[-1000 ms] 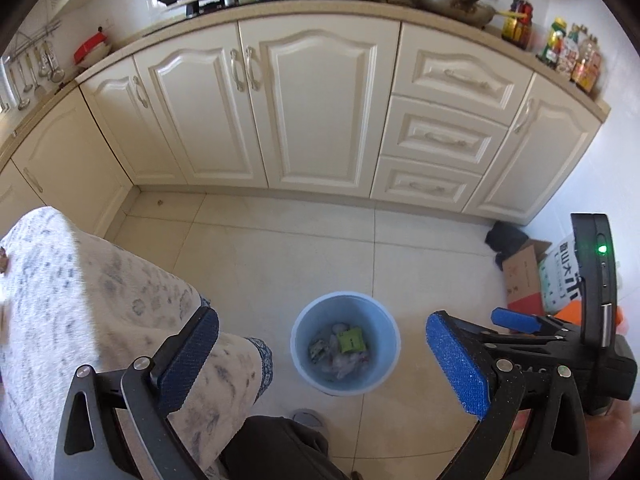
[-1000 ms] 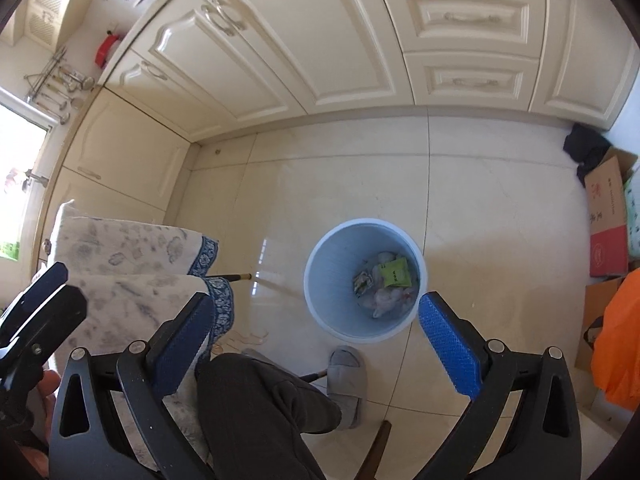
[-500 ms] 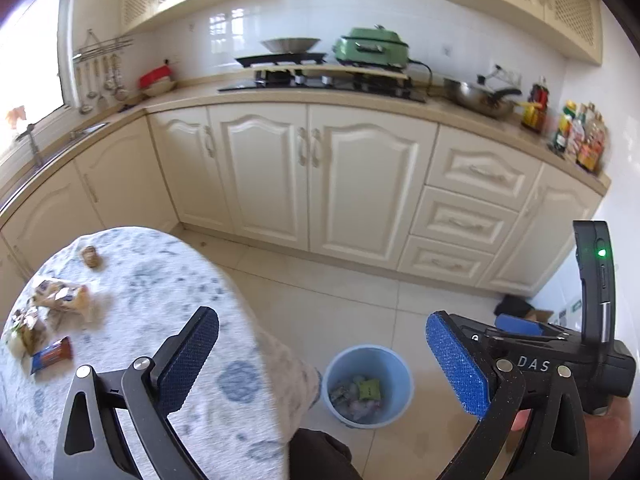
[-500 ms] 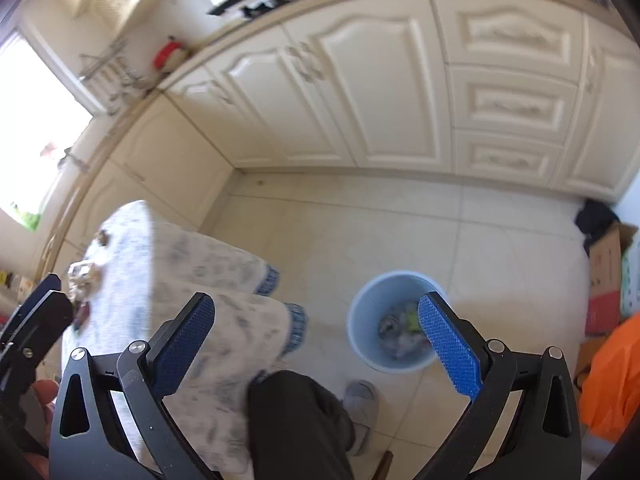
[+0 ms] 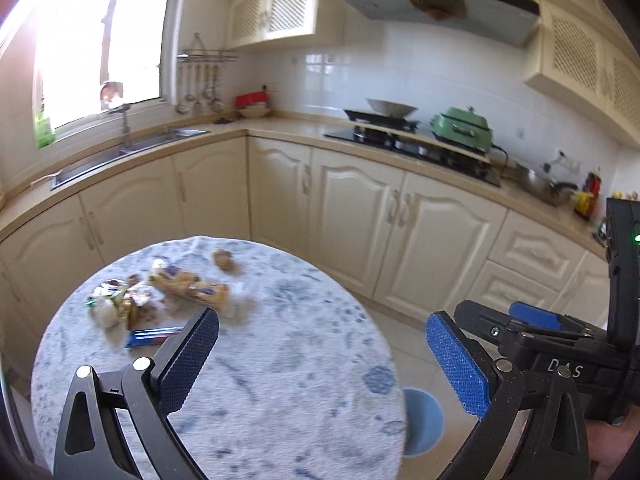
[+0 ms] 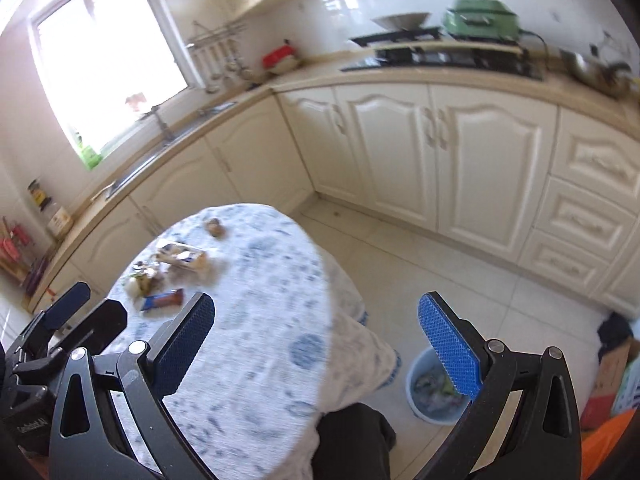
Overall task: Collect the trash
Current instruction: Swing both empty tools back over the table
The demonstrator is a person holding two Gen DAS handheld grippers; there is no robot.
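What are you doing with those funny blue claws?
A person is tidying rubbish off a round table using a claw in each hand. Both the left claw and the right claw are open and empty. Wrappers, a blue packet and other scraps lie on the far side of the table. A blue bin on the floor beside it already holds some trash.

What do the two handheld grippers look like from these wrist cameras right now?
The left gripper and right gripper are built alike: black angular frames with triangular cut-outs and silver screws, each with two fingers faced in textured blue pads. The left view shows the right unit's black body with white lettering and a green light. No cables show.
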